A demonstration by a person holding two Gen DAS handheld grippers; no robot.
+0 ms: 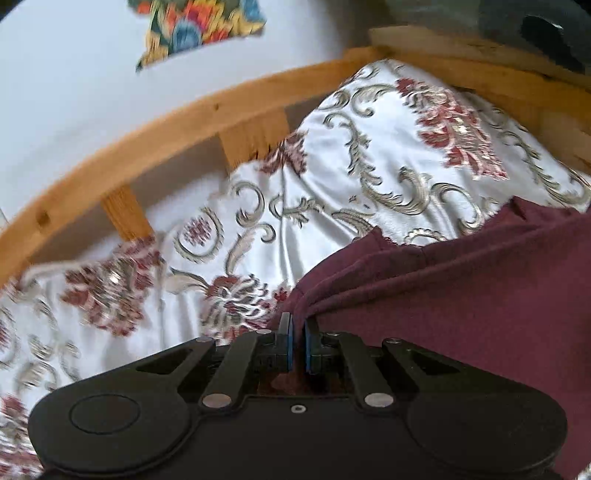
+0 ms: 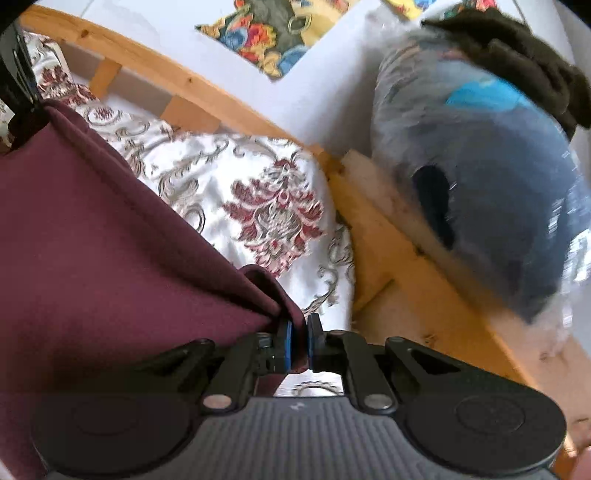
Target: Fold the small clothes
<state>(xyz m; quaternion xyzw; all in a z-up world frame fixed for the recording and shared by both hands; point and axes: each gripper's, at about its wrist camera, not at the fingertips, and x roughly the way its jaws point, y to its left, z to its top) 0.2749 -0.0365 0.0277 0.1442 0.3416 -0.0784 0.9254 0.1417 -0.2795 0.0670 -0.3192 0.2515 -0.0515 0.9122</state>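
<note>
1. The left gripper (image 1: 298,325) is pinching a bunched fold at the edge of the maroon garment (image 1: 461,306); its blue pads (image 1: 289,345) are sitting almost together with cloth running in between.
2. The right gripper (image 2: 298,325) is clamping another gathered edge of the same maroon garment (image 2: 103,236), jaws nearly closed on the fold.
3. The garment is hanging stretched between the two grips, its upper hem running as a taut diagonal line in the right wrist view, over the patterned bedspread (image 1: 207,236) (white satin, red and silver scrolls).
4. In the right wrist view, the other gripper is showing as a dark shape at the far top-left corner, where the hem is ending.
5. The wooden bed rail (image 1: 155,133) is bounding the bedspread on the far side, with slats below it and the white wall (image 1: 74,74) just behind.
6. A colourful floral cloth (image 2: 273,33) is lying against that wall.
7. To the right, a second wooden frame edge (image 2: 399,258) is closing off the bed, with a blue-grey bundle (image 2: 498,192) resting above it (blurred; contents unclear).
8. Open bedspread is lying ahead of both grippers up to the rails.
</note>
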